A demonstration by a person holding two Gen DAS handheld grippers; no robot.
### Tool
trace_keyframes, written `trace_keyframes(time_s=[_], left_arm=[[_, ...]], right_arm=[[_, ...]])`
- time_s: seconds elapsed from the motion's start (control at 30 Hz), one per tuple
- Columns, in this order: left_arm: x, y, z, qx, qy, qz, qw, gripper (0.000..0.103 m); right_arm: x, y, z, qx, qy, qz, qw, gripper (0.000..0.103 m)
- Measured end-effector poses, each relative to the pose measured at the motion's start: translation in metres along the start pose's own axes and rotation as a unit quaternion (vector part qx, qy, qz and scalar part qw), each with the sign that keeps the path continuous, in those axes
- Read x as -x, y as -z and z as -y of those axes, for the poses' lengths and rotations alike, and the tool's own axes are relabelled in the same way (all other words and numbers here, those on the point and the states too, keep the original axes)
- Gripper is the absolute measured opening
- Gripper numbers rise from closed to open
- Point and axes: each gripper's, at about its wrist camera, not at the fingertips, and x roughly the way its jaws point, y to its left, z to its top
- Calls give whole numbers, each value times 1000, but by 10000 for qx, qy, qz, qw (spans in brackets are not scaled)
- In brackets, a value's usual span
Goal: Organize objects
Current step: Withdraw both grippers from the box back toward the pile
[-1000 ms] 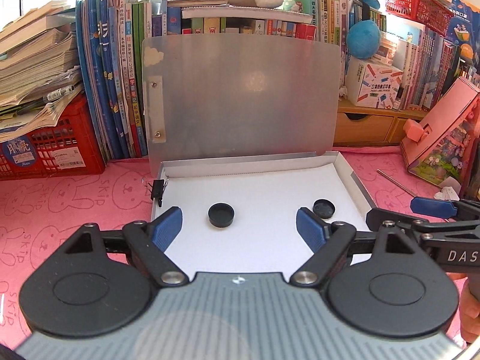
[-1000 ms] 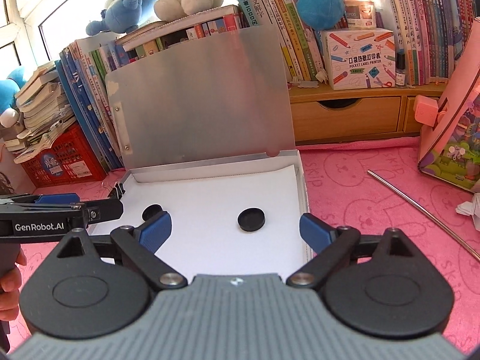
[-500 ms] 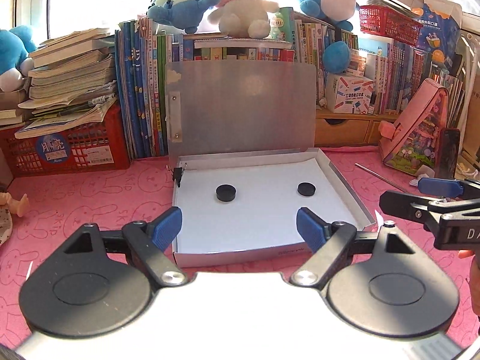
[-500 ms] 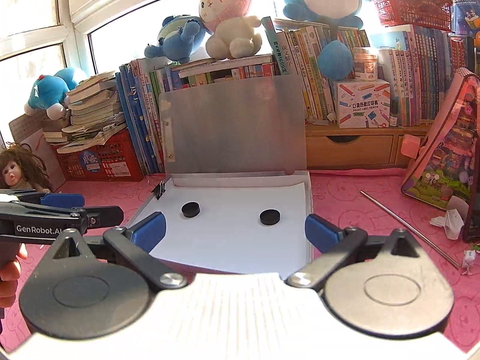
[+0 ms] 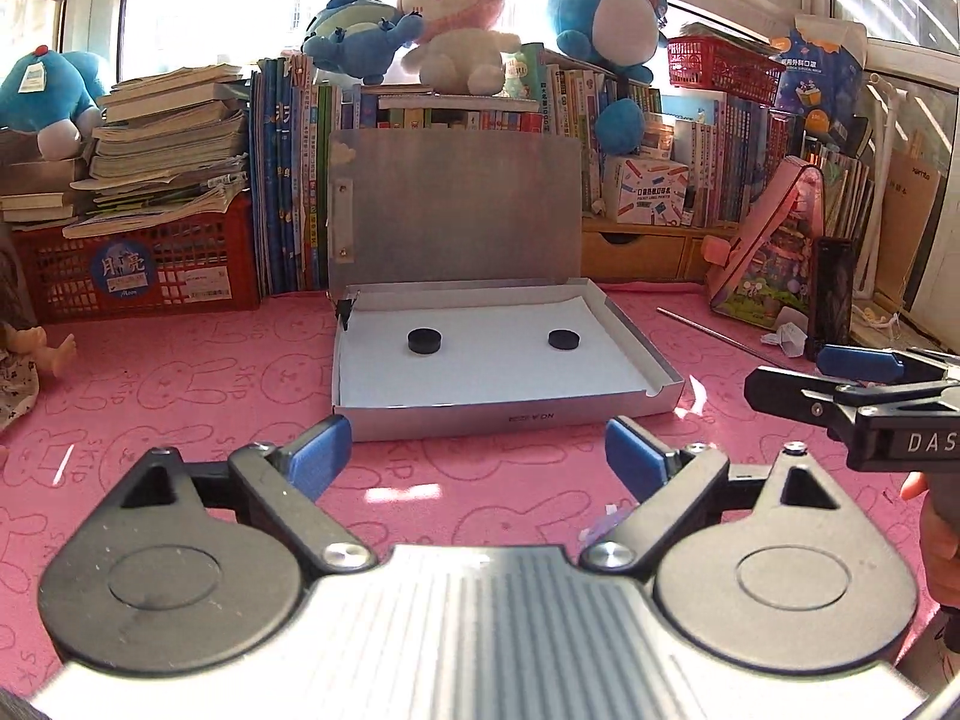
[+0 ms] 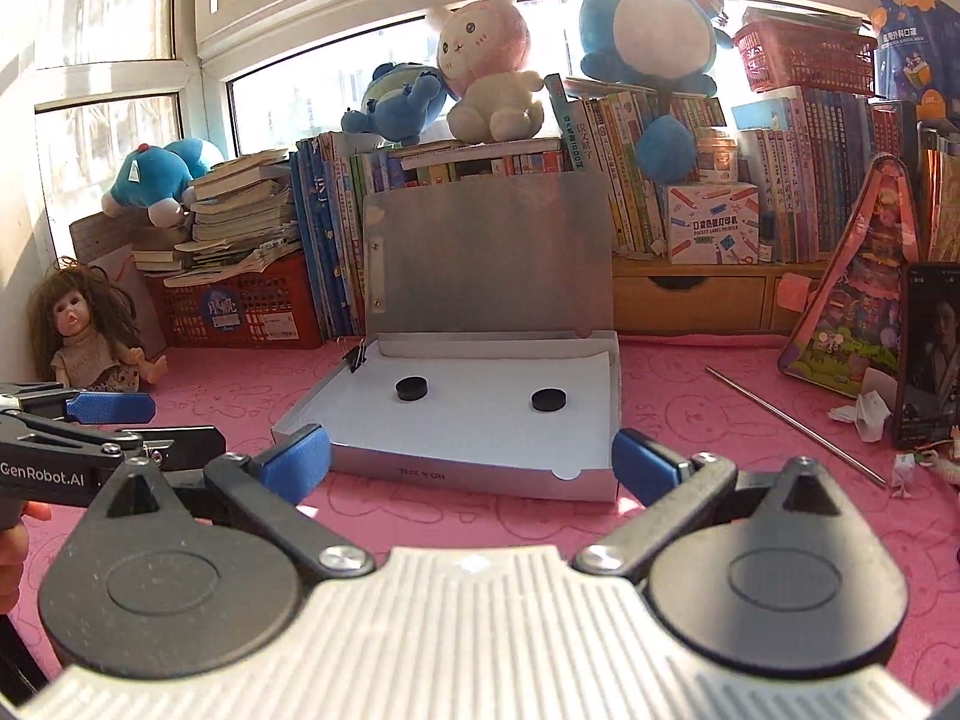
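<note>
An open silver box (image 5: 510, 417) lined with white paper lies on the pink cloth, its lid (image 5: 456, 204) standing upright against the books. Two black round discs (image 5: 425, 340) (image 5: 563, 339) rest apart on the paper, and a black binder clip (image 5: 346, 309) sits at the back left corner. My left gripper (image 5: 477, 450) hovers in front of the box's near wall; its jaws are opening and nothing is between them. In the right wrist view the same box (image 6: 456, 468) and discs (image 6: 411, 388) (image 6: 548, 400) lie ahead of my right gripper (image 6: 471, 459), which is wide open and empty.
A thin metal rod (image 6: 792, 426) and crumpled paper (image 6: 861, 414) lie right of the box, beside an upright phone (image 6: 927, 354) and a pink toy case (image 5: 774, 258). A doll (image 6: 84, 330) and a red crate (image 5: 138, 264) stand at the left. Books and plush toys line the back.
Both grippers have drawn back from over the box, which now lies wholly ahead of them. The left jaws stand a little wider than before.
</note>
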Motion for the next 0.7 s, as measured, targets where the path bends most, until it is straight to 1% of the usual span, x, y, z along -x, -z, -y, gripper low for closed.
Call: trace_keyframes(time_s=[0.17,0.33,0.5,0.7], left_arm=[[19,27,3,-26,-62,77,9999,94],[35,52,0,107,-94,116,9998,94],[47,85,0,229,-318,289,9988,95],[51,111,3,152,-483,130,9986,95]], right_arm=[[17,21,0,-72,128,33,9999,103],[30,42,-4,123,299,21,9995,103],[38,61,-5,-19,421,19,9991,103],[38,83,-13,-75,602,-3,9982,103]])
